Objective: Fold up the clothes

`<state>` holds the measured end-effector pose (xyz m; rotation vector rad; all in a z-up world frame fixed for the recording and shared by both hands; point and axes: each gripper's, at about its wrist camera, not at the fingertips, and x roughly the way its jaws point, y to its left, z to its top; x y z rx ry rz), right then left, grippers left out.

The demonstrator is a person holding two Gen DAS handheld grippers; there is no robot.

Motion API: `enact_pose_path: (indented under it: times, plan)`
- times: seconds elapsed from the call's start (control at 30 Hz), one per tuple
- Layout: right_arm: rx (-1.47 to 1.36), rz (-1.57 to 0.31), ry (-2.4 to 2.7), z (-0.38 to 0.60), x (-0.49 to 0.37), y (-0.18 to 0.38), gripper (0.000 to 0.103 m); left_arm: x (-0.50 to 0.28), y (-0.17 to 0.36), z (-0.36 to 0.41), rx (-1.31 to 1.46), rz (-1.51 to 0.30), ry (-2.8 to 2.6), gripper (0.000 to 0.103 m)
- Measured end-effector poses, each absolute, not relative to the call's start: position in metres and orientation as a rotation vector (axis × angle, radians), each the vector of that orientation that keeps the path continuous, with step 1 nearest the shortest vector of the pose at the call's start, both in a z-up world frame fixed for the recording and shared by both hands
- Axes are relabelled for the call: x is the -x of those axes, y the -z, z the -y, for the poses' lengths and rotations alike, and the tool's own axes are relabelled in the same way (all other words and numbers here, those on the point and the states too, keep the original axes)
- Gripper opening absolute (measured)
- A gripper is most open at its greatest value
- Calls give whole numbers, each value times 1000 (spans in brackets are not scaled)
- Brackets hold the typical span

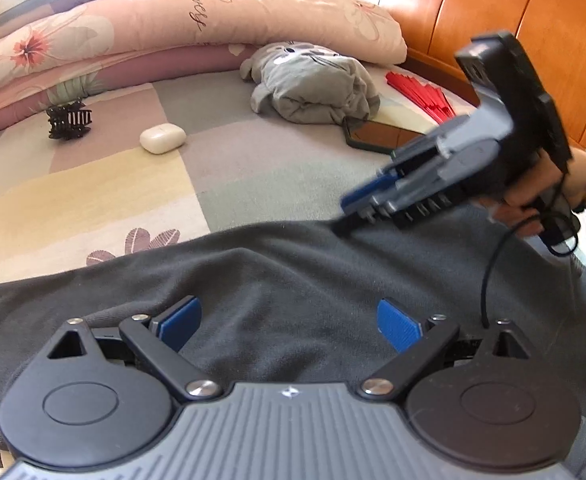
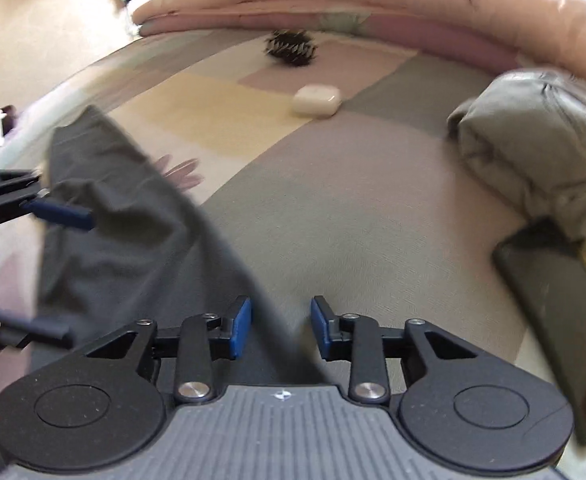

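Your left tongs [image 1: 289,322] stand wide open with nothing between the blue pads [image 1: 181,322], hovering low over the dark grey garment [image 1: 293,280], which lies spread across the bed [image 1: 253,168] directly beneath and ahead of them. Your right tongs [image 2: 281,326] are also open, less widely, and grip nothing; the garment's edge runs under their left pad, while bare bedsheet lies under the right one. Seen from the left wrist, the right tongs sit ahead and to the right, their tips down at the garment's far edge, though the blur there hides whether they touch it. Your hand [image 1: 533,196] holds that tool's grip. Beyond both tongs lie a white earbud case [image 1: 163,139] and a black hair claw [image 1: 69,121]. Farther right sit a grey plush toy [image 1: 313,84], a phone [image 1: 377,135] and a red fan [image 1: 417,94], with folded pink quilts [image 1: 133,40] behind.
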<state>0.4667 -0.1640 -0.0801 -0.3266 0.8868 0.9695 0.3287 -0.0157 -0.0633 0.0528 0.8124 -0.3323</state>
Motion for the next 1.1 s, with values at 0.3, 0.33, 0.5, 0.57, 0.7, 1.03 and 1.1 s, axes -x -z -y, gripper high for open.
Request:
enact_pose_path:
  times: [0.3,0.33,0.5,0.57,0.7,1.03,1.1]
  plan:
    - [302,-912,-785,266,-463,41,53,-326,62,18,-44,-813,359,95]
    - [304,-924,-750,282,-461,42,56,-326,62,20,-47,-814,360,95]
    - [313,-982,-597,353,-452,55,57,-323,64,33,-83,-814,389,95]
    - [307,-989,-588,361,-451,65,59,-323,66,38,-95,-817,399,95]
    - [309,-965,-607,362,-444,77,46,-321,69,44,-112,-822,405,95]
    - [187,-946,-445,383,-455,70,12,-319,66,41,-89,-808,408,95]
    - [140,-942,-420,387,-454,67,17,-318,64,40,-81,-802,416,95]
